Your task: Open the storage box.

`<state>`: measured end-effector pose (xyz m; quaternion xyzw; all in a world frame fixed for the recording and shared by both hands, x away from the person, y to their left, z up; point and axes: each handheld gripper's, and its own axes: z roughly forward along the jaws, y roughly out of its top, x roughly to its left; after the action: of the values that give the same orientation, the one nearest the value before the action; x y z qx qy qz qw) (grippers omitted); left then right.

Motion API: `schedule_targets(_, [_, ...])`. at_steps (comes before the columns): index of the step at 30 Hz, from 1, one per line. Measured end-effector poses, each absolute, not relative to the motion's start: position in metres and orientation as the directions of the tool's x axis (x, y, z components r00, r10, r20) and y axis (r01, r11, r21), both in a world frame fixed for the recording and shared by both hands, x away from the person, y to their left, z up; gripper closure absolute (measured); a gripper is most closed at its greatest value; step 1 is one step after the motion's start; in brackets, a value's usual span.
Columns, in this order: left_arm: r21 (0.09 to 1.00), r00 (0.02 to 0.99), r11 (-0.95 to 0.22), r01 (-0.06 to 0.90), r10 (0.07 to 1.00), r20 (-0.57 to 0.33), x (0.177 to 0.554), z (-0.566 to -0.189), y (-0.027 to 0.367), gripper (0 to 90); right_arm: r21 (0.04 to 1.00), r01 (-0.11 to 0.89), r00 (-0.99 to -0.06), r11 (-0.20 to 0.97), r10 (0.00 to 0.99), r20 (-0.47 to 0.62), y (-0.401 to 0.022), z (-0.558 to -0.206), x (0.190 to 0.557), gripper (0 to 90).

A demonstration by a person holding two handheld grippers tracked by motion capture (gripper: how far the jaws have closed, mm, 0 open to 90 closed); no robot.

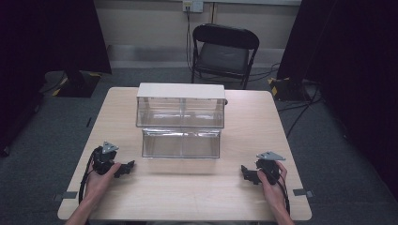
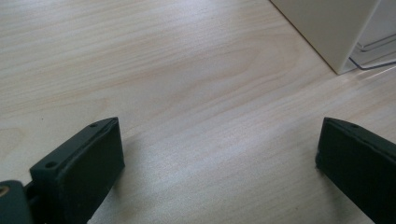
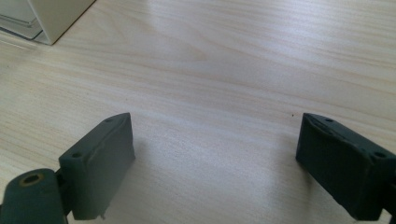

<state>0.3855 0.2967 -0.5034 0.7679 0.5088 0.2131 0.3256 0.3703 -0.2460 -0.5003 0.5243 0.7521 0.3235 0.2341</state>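
High view: clear two-tier case [image 1: 181, 126]

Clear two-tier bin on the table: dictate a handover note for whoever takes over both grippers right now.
Left gripper: open, holding nothing, low over the wooden table at its near left.
Right gripper: open, holding nothing, at the near right.
Clear two-tier bin: mid-table, white top, both tiers look empty; neither gripper touches it.
Done: nothing visible.
Left: probably the whole job, starting with a reach toward the bin.
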Motion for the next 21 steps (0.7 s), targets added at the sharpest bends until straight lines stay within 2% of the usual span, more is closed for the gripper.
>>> schedule_targets(8, [0.724, 0.397, -0.268, 0.635, 0.918, -0.009, 0.384, -0.503, 0.296, 2.9, 0.732, 0.637, -0.341, 0.241, 0.94, -0.013, -0.246, -0.5, 0.37, 10.6])
schedule_targets(13, [0.738, 0.393, -0.25, 0.626, 0.919, -0.021, 0.382, -0.499, 0.296, 18.6, 0.732, 0.637, -0.341, 0.241, 0.94, -0.013, -0.246, -0.5, 0.37, 10.6])
schedule_targets(16, [0.757, 0.403, -0.263, 0.598, 0.915, 0.0, 0.38, -0.493, 0.295, 17.1, 0.732, 0.637, -0.341, 0.241, 0.94, -0.013, -0.246, -0.5, 0.37, 10.7])
schedule_targets(21, [0.787, 0.417, -0.238, 0.57, 0.908, -0.027, 0.375, -0.484, 0.292, 16.6, 0.732, 0.637, -0.341, 0.242, 0.94, -0.013, -0.246, -0.5, 0.37, 10.7])
